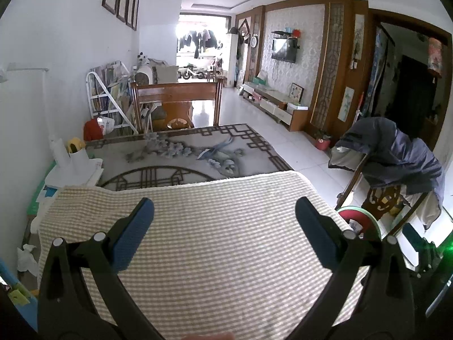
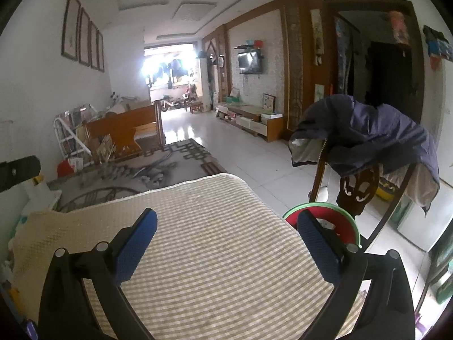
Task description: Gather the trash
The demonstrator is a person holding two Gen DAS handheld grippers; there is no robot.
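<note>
Both the left tool [image 1: 223, 212] and right tool [image 2: 226, 225] hover spread wide and empty over the checked cloth [image 1: 215, 240] on the surface, seemingly poised to search, while crumpled paper [image 1: 27, 259] lies far left on the floor and the red bin [image 2: 322, 223] waits just right.

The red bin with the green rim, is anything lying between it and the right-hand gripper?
Nothing loose. In the right wrist view the open right gripper hovers over bare checked cloth, and the bin sits just past the cloth's right edge.
</note>
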